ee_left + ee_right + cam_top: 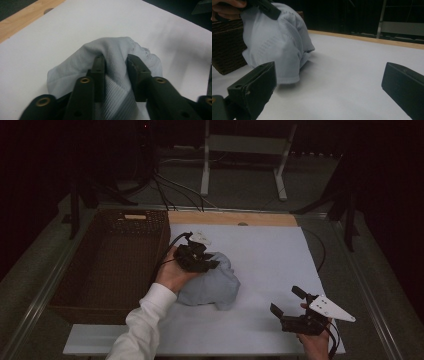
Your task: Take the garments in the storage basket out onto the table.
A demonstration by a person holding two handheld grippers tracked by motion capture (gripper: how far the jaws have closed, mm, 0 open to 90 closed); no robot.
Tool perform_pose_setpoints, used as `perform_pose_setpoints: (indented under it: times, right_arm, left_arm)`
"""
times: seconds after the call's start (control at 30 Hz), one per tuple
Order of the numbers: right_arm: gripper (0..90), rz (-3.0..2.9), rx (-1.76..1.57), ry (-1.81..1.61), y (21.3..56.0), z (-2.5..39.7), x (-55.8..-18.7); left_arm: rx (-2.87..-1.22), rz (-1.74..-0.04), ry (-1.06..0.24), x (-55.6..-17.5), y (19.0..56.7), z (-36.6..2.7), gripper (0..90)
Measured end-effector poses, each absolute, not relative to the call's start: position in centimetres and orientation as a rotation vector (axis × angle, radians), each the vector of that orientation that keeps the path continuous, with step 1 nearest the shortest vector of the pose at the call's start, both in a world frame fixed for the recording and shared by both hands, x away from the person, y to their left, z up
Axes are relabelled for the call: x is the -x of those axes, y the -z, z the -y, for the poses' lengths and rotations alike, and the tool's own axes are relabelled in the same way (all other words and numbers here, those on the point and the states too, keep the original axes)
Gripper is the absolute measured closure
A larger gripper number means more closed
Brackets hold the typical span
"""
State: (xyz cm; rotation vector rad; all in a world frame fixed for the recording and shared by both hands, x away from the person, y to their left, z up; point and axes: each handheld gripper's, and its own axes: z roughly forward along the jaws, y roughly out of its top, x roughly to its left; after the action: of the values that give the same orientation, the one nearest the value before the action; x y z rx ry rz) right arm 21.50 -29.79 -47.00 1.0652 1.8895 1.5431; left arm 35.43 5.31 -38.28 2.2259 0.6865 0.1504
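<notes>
From above, the left gripper (199, 257) sat on top of a crumpled pale blue-grey cloth (212, 282) bunched on the white counter (270, 260), beside a dark brown woven basket (112, 262) whose inside was too dim to read. The right gripper (290, 302) hovered near the counter's front right, jaws spread apart.

In the left gripper view, the jaws pinched a ribbed fold of the cloth (112, 57); its lower part was hidden behind them.

In the right gripper view, wide-open jaws framed the cloth (277, 42), cut off at the top left.
</notes>
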Motion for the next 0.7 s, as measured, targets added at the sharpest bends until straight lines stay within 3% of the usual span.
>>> perform_pose_setpoints:
  times: [0.13,0.17,0.2,0.43,0.53,0.57,0.67,0.7]
  right_arm:
    - [0.2,-1.891,-1.066,-1.544,47.0,29.8,-21.5]
    - [0.2,-1.891,-1.068,-1.544,47.0,29.8,-21.5]
    - [0.2,-1.891,-1.068,-1.544,47.0,29.8,-21.5]
    - [0.2,-1.893,-1.067,-1.542,47.0,29.7,-21.5]
    - [0.2,-1.893,-1.068,-1.542,47.0,29.7,-21.5]
    - [0.2,-1.893,-1.069,-1.542,47.0,29.7,-21.5]
    - [0.2,-1.893,-1.067,-1.541,47.0,29.7,-21.5]
    - [0.2,-1.892,-1.067,-1.541,47.0,29.7,-21.5]
  left_arm:
    - [-2.166,-0.683,-0.115,-35.2,38.2,-5.6,58.5]
    - [-2.16,-0.688,-0.118,-35.1,38.2,-5.5,51.7]
    - [-2.163,-0.689,-0.115,-35.0,38.2,-5.5,51.7]
    - [-2.132,-0.728,-0.168,-34.5,38.2,-5.3,21.3]
    - [-2.136,-0.737,-0.181,-34.3,38.4,-5.3,15.3]
    - [-2.137,-0.735,-0.191,-34.3,38.4,-5.2,8.9]
    - [-2.136,-0.718,-0.201,-34.1,38.5,-5.2,5.8]
    - [-2.139,-0.726,-0.216,-34.0,38.5,-5.1,0.1]
